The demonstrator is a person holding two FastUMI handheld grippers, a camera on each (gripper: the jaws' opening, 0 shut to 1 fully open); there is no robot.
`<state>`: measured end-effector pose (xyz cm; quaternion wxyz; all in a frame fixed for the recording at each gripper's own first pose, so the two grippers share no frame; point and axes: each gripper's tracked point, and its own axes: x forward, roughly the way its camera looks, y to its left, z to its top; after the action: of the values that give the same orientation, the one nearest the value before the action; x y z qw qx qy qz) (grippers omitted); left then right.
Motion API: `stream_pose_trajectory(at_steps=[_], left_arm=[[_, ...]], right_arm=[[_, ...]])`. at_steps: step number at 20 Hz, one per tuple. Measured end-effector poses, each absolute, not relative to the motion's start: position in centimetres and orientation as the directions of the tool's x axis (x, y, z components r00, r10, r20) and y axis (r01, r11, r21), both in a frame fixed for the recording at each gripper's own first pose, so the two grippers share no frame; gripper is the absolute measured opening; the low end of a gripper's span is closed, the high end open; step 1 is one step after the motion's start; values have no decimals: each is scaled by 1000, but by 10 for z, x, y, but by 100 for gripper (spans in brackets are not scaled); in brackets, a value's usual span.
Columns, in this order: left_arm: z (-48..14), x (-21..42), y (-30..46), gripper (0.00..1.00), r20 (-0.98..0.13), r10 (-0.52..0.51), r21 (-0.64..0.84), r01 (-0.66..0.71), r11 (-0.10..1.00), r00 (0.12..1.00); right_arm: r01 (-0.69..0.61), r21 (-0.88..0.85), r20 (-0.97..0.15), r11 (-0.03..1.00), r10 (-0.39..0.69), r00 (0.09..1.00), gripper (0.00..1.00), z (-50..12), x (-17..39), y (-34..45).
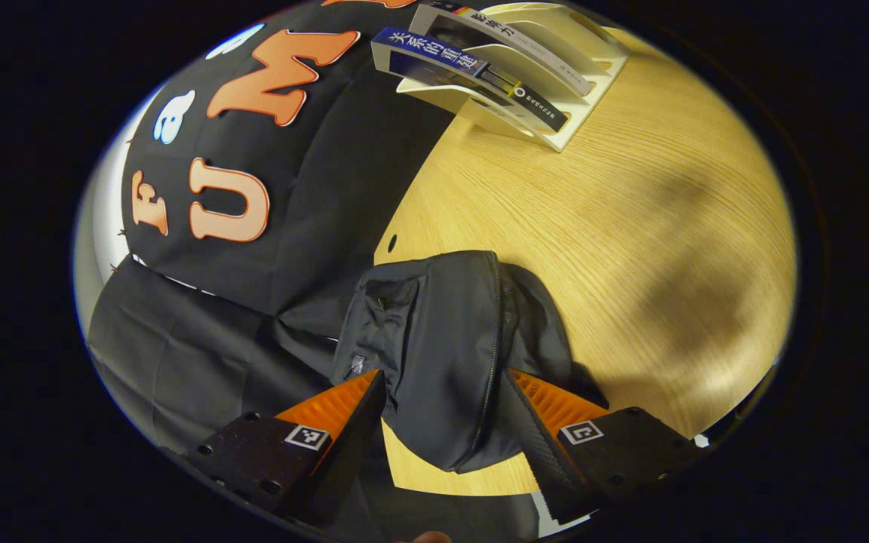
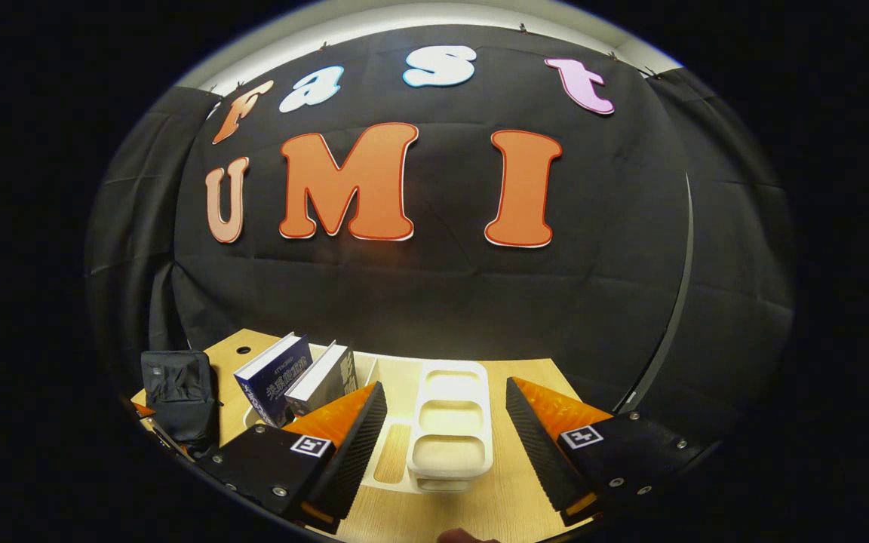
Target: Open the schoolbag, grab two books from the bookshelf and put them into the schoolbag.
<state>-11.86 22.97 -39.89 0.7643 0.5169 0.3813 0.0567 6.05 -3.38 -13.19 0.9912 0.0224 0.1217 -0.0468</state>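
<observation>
A black schoolbag [image 1: 442, 339] lies slumped on the wooden table [image 1: 631, 226], its zipper [image 1: 493, 354] running down its right side and looking closed. My left gripper [image 1: 446, 375] is open, its fingers straddling the bag's near end. At the table's far end a white bookshelf [image 1: 578, 113] holds a blue book [image 1: 434, 60] and a grey-spined book [image 1: 510, 38], both leaning. My right gripper [image 2: 446, 383] is open and holds nothing, hovering over the bookshelf's vacant slots [image 2: 449, 422]. To its left stand the blue book [image 2: 276, 377] and the second book [image 2: 325, 385], with the schoolbag [image 2: 178, 392] farther left.
The black cloth wall [image 2: 434, 286] closes off the back and left of the table. A small round hole [image 1: 392, 243] sits in the tabletop near the wall. Bare wood [image 1: 668, 264] stretches to the right of the bag.
</observation>
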Motion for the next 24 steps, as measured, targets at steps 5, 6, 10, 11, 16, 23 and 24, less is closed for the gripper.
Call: stream_pose_trajectory(at_steps=[5,6,10,11,16,23,24], left_arm=[[-384,-95,241,95,-480,510,858,263,441,714],[-380,-90,246,95,-477,512,861,263,436,715],[-372,-67,262,80,-510,525,834,242,496,681],[-366,-60,264,74,-512,520,830,239,503,684],[-343,-43,274,20,-621,471,763,344,547,627],[-313,-24,277,11,-707,411,677,382,629,575],[-309,-22,276,9,-726,390,654,392,647,567]], right_arm=[[93,43,-243,995,-80,967,94,-130,61,-30],[92,40,-244,995,-80,967,94,-131,62,-30],[70,39,-263,997,-57,963,94,-134,61,-24],[63,36,-264,997,-51,963,94,-135,60,-23],[14,30,-272,999,-5,962,94,-134,57,-10],[-69,12,-300,998,69,952,94,-137,47,14],[-67,-1,-300,998,63,952,94,-136,46,15]])
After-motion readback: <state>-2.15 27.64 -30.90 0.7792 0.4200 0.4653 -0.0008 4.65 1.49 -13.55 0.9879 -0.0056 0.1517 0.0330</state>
